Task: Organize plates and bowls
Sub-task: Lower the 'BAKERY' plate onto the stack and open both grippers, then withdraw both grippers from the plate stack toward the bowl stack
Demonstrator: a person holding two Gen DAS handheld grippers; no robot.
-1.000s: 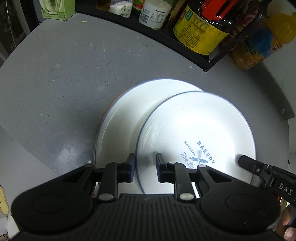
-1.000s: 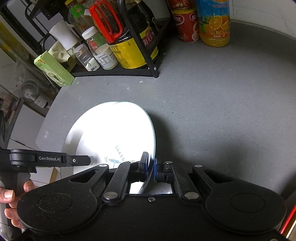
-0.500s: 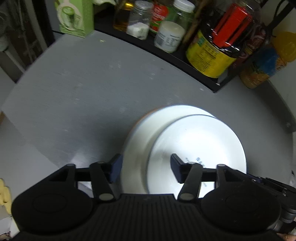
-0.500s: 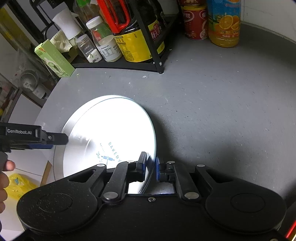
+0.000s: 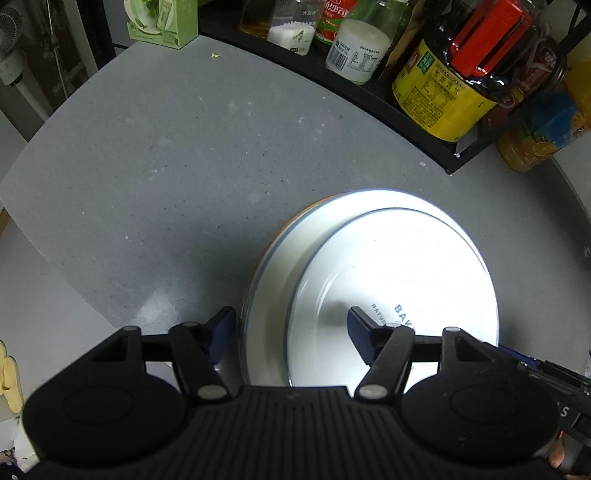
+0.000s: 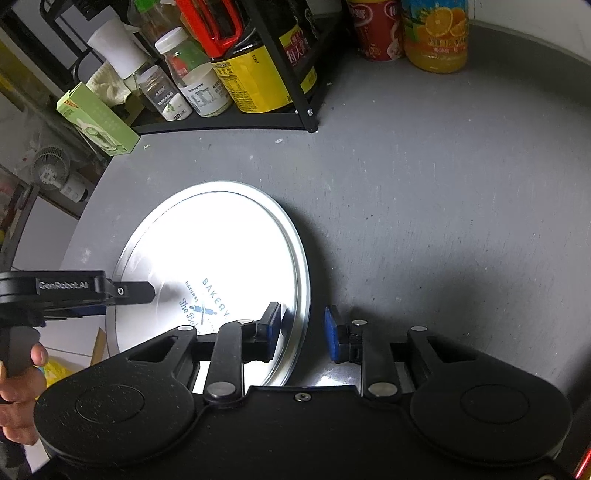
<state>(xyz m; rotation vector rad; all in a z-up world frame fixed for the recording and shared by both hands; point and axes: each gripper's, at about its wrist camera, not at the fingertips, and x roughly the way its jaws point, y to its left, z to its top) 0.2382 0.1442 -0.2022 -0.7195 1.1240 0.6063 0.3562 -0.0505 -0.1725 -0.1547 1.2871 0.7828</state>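
Left gripper (image 5: 291,330) released, astride stacked plates' (image 5: 399,266) near rim; right gripper (image 6: 303,328) just opening, unclenched, astride that rim's opposite side.

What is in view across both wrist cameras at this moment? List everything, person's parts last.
top plate: one, white with blue BAKERY print, lying on the lower plate.
lower plate: one, white, under it, offset.
table: one, grey, round.
rack: one, black, at the far edge, holding bottles and jars.
juice bottle: one, orange, beside the rack.
red can: one, next to it.
green box: one, left of the rack.
left hand-held gripper: black, open, astride the plates' rims.
right hand-held gripper: black, just opened, rim between.
hand: one, on the left handle.
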